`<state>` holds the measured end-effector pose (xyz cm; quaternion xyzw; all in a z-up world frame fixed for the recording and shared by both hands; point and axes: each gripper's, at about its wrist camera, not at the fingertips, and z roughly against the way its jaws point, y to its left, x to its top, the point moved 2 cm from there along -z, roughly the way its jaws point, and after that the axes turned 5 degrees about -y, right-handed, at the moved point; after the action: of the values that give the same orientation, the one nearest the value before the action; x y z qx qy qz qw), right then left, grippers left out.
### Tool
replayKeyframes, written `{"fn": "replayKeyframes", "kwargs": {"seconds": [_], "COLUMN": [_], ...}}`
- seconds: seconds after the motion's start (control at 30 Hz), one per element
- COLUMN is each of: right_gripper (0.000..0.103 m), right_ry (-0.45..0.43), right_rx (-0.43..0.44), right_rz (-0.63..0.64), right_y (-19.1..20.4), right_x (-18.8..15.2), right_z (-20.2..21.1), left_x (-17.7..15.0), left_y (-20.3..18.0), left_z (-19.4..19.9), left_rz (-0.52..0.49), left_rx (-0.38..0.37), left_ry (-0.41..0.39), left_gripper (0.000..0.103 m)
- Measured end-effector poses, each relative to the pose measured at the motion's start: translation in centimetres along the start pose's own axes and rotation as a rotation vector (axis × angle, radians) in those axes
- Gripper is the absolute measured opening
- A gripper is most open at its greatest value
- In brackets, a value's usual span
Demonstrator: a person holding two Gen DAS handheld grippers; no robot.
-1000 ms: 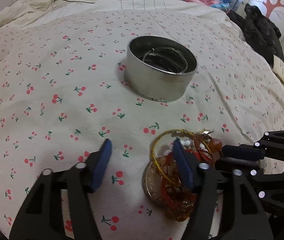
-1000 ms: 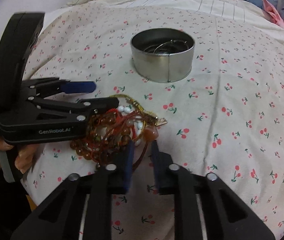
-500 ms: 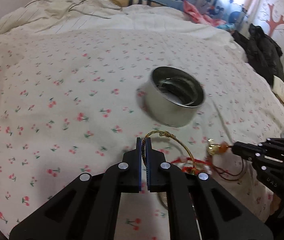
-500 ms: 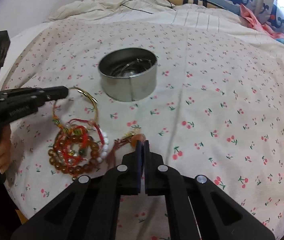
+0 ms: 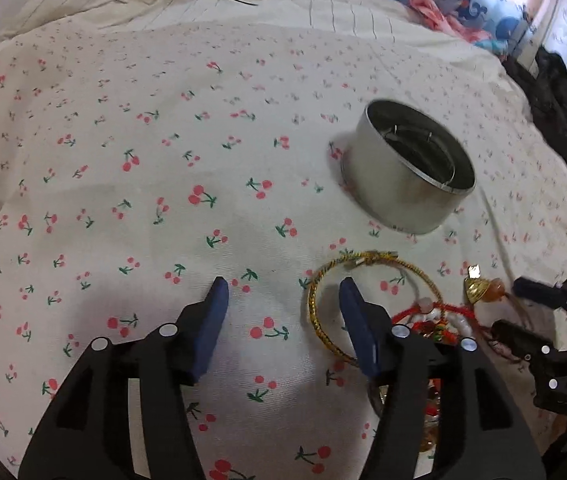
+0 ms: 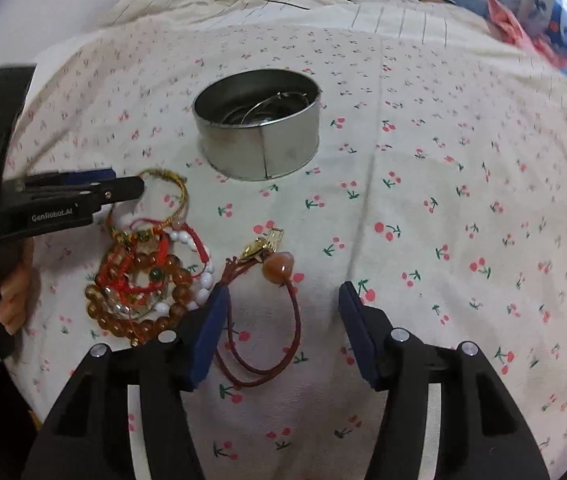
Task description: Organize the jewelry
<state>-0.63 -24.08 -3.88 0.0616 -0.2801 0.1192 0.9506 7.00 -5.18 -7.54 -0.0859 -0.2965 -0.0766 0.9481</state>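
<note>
While 2 handheld grippers hang nose-down over a cherry-print bedspread [image 6: 443, 184], both sets of jaws, having just swung apart, stand released with nothing pinched between them. 1 round metal tin [image 6: 257, 128] sits at 12 o'clock from the right gripper [image 6: 283, 312], with thin wire hoops lying inside it. 1 tangled heap of jewelry [image 6: 143, 276] rests at 9 o'clock of that gripper: amber beads, white beads and red cord, too knotted to count piece by piece. 1 gold twisted bangle [image 5: 363, 304] lies on the cloth at the heap's far edge; in the left wrist view the left gripper's [image 5: 283, 308] right-hand finger [image 5: 357, 320] stands over the ring's inside, not pressing it. 1 dark red cord loop [image 6: 279, 336], carrying 1 orange bead [image 6: 279, 264] and 1 gold charm [image 6: 259, 244], lies between the right gripper's fingers, slack on the fabric. A hand [image 6: 7, 284] wraps the left gripper's handle at 9 o'clock in the right wrist view, the tool held roughly level across the frame, its tip at the bangle.
</note>
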Motion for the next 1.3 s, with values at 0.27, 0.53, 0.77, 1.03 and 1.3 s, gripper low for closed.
{"fn": "replayKeyframes", "kwargs": {"seconds": [0.27,0.53,0.77,1.03,1.3], "right_gripper": [0.027,0.003,0.003,0.003,0.005], "right_ry": [0.010,-0.045,-0.113,-0.170,-0.031], "right_rx": [-0.013,-0.042,-0.015,0.001,0.005], "right_rz": [-0.018,0.003,-0.027,-0.051,-0.059], "right_y": [-0.6,-0.1,-0.3,-0.9,-1.7], "right_x": [0.1,0.7,1.8,2.6,1.2], "right_z": [-0.6,0.4,1.9,3.2,0.7], "left_x": [-0.4,-0.5,-0.1,0.2,0.0], "left_y": [-0.5,-1.2,-1.6,-1.8,-0.5], "left_z": [0.3,1.2,2.3,2.8,1.2], "left_rz": [-0.070,-0.113,-0.130,-0.143,-0.078], "left_rx": [0.000,-0.021,-0.004,0.009,-0.002], "left_ry": [-0.009,-0.028,-0.072,-0.097,-0.020], "left_gripper": [0.023,0.004,0.004,0.004,0.006]}}
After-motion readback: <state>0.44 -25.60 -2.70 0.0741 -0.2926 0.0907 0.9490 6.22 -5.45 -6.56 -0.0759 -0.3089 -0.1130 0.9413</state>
